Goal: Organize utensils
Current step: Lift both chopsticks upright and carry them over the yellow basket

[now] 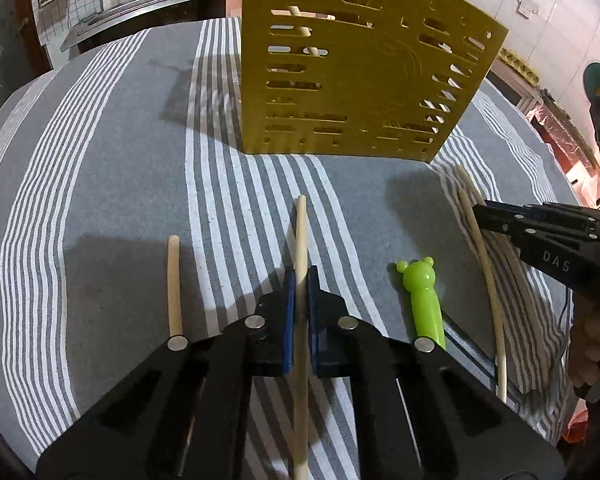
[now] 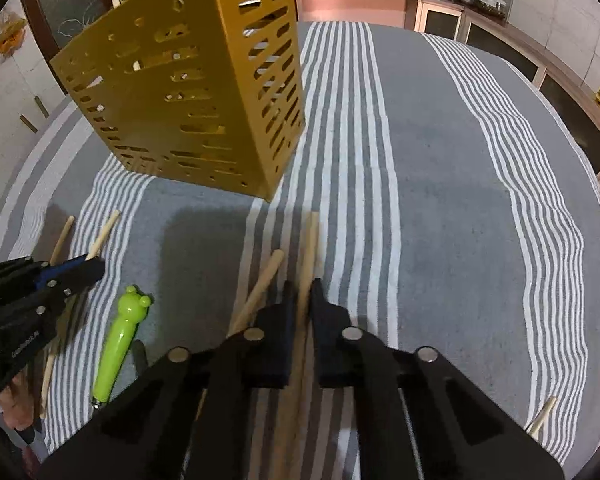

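A grey cloth with white stripes point(image 1: 100, 152) covers the whole table, one cloth only. On it stands one yellow perforated utensil holder point(image 1: 352, 76), upright, with at least one pale stick showing through its slots in the left wrist view. Two black grippers work in front of the holder. The left gripper point(image 1: 301, 276) has its blue-padded jaws closed on a chopstick point(image 1: 301, 232) that runs between them and points toward the holder. The right gripper point(image 2: 301, 288) has its jaws closed on a darker wooden chopstick point(image 2: 311, 240), its tip also aimed at the holder's near corner. One green utensil handle with a bear-shaped head point(image 1: 422, 300) lies flat on the cloth between the two grippers. Loose chopsticks on the cloth: one short-looking stick point(image 1: 174, 284) left of the left gripper, and one more point(image 2: 260, 288) just left of the right gripper's jaws. A further tip point(image 2: 542, 416) shows at the right edge of the right wrist view. Near the right gripper the left wrist view shows a bundle of about three pale sticks, which cannot be counted surely.
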Tool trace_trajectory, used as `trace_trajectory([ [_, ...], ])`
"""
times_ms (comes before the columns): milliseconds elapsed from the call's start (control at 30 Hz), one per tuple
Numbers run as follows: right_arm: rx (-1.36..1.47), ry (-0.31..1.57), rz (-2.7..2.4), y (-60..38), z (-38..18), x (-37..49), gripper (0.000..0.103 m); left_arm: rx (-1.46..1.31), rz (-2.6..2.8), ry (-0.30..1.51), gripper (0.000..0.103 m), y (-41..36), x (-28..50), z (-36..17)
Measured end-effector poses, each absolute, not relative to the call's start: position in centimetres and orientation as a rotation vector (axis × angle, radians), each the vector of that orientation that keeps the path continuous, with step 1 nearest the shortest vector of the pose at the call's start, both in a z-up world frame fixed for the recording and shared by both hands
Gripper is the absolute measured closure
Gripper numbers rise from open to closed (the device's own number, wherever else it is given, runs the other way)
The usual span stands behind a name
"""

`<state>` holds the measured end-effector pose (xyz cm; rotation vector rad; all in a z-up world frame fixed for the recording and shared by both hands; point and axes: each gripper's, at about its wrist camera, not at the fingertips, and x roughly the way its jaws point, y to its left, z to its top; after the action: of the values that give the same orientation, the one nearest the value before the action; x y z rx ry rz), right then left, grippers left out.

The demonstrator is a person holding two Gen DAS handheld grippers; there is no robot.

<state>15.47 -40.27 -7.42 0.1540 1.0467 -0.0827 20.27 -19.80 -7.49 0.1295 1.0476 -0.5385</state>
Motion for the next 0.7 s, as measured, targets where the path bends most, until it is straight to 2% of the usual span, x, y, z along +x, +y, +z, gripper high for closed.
trace_trajectory([
  [267,0.197,0.966,-0.045,-40.4,-5.3,14.3,0.097,0.094,-0.538,0.981,0.099,-18.7,19.4,-5.6],
  [700,0.268,0.604,0.020,-41.2,4.2,9.1,0.097,0.014,-0.550,0.695,0.099,-16.0,14.8,4.9],
])
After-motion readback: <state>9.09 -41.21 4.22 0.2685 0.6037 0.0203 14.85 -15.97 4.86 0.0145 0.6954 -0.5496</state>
